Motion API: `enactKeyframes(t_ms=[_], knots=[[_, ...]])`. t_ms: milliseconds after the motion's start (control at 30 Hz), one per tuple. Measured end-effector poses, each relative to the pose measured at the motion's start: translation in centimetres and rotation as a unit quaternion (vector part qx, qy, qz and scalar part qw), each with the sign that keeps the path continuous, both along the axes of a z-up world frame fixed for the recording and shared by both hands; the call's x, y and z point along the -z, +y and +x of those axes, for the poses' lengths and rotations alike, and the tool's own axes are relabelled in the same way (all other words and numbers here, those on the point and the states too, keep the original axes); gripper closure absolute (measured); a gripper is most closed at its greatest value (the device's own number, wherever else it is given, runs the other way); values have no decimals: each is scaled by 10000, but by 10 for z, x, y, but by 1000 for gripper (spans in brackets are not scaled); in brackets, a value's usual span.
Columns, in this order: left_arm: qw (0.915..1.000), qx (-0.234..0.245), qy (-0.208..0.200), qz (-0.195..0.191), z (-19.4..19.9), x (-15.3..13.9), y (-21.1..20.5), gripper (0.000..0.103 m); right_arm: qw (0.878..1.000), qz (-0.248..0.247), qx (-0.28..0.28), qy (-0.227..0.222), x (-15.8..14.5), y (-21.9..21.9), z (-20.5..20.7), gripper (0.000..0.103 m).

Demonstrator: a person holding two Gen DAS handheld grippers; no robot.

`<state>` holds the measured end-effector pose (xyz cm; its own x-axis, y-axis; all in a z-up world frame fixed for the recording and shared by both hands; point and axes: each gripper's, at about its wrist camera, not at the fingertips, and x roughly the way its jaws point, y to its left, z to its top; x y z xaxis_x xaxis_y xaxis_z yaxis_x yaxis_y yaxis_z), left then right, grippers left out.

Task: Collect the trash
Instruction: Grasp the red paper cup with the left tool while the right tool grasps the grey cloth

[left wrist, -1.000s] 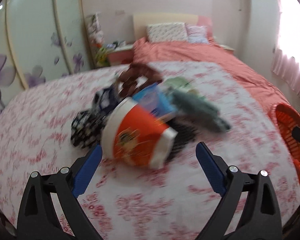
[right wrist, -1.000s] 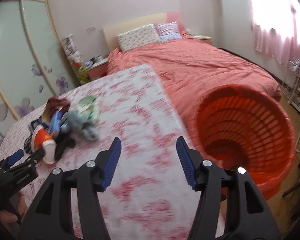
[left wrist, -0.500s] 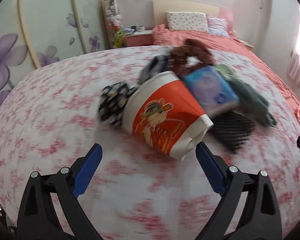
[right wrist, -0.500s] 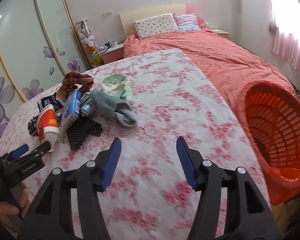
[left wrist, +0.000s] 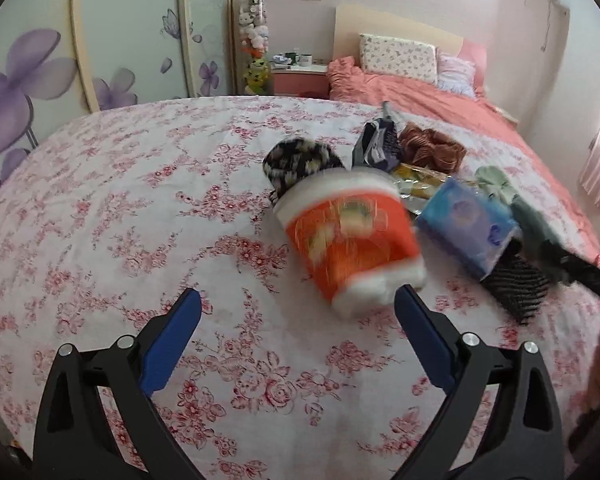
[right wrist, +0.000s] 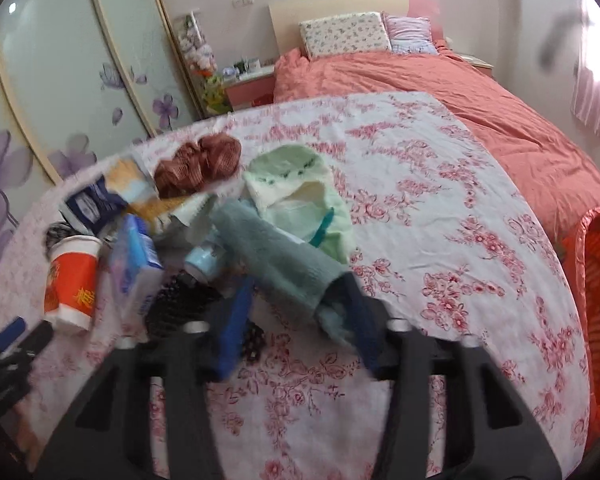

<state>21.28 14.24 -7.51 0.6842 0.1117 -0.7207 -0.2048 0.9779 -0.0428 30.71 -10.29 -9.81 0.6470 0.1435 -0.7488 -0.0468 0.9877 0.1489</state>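
A pile of items lies on the floral bedspread (left wrist: 140, 208). An orange and white paper cup (left wrist: 352, 240) lies on its side, also in the right wrist view (right wrist: 72, 280). Beside it are a blue tissue pack (left wrist: 468, 224), a dark snack wrapper (left wrist: 376, 146), a yellow wrapper (left wrist: 420, 176) and cloth items. My left gripper (left wrist: 296, 320) is open and empty, just short of the cup. My right gripper (right wrist: 296, 320) is open and empty, its blurred fingers at the near end of a grey-blue towel (right wrist: 284, 260).
An orange mesh basket (right wrist: 596, 304) stands at the bed's right edge. A light green cloth (right wrist: 300, 196), a brown scrunchie (right wrist: 198, 164), a black patterned cloth (left wrist: 300, 164) and a black mesh item (left wrist: 516, 284) lie in the pile. Pillows (right wrist: 344, 34) are at the headboard.
Both grippers have swung left and closer to the pile. The cup now lies nearer the left gripper's right finger. The basket has slid to the right edge of the right wrist view.
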Motion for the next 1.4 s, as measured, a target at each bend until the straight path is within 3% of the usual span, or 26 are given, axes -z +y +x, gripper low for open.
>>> enactKeyframes(t_ms=[67, 133, 300, 433, 733, 867, 1033, 1400], knots=[[9998, 61, -59, -192, -2, -2, 0, 6, 10000, 24, -19, 31, 2, 0, 1, 80], [9995, 86, -101, -273, -1, -4, -1, 6, 10000, 44, -19, 38, 2, 0, 0, 84], [9998, 32, 57, -172, 15, -2, -9, 6, 10000, 64, 13, 43, 3, 0, 1, 82], [9996, -97, 140, -209, 27, 2, -14, 6, 9999, 127, 5, 40, 1, -3, -5, 90], [9995, -127, 301, -52, 40, 11, -26, 7, 9998, 156, 34, 74, 3, -9, -10, 88], [9987, -152, 379, -307, 45, 14, -16, 20, 9999, 128, 18, 77, 5, -6, -8, 85], [9989, -46, 294, -350, 41, 12, -13, 25, 9998, 187, 3, 103, 6, -7, -8, 90], [9996, 120, 118, -235, 24, 2, -18, 26, 9996, 267, -56, -121, -14, -14, -29, 91]])
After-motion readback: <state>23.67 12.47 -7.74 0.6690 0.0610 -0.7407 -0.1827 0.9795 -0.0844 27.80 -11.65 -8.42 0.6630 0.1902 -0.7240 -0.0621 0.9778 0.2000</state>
